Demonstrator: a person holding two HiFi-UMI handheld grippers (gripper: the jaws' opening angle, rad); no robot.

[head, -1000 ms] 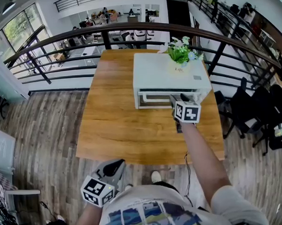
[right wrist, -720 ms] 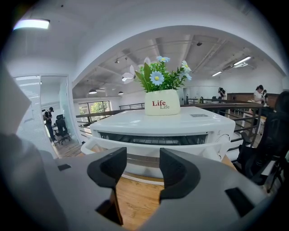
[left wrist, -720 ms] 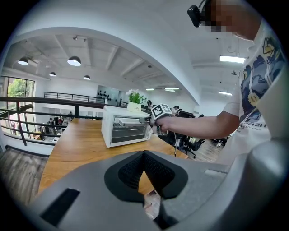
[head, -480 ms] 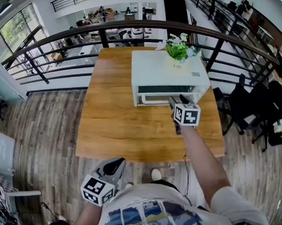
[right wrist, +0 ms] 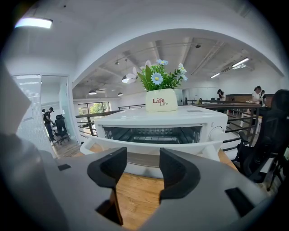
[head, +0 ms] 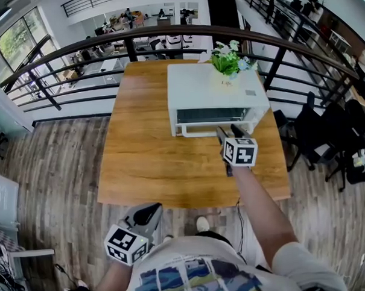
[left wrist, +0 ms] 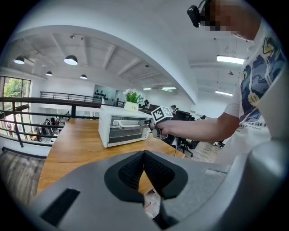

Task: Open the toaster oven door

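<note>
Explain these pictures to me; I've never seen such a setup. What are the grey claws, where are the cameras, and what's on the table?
No robot: a person holds a two-jaw gripper in each hand. One camera sits on the head, looking down; one rides on each gripper. On the table stands a white toaster oven, door partly open, a potted plant on top. The right gripper faces the door handle, jaws apart, gripping nothing. The left gripper is shut and empty, low by the person's body.
</note>
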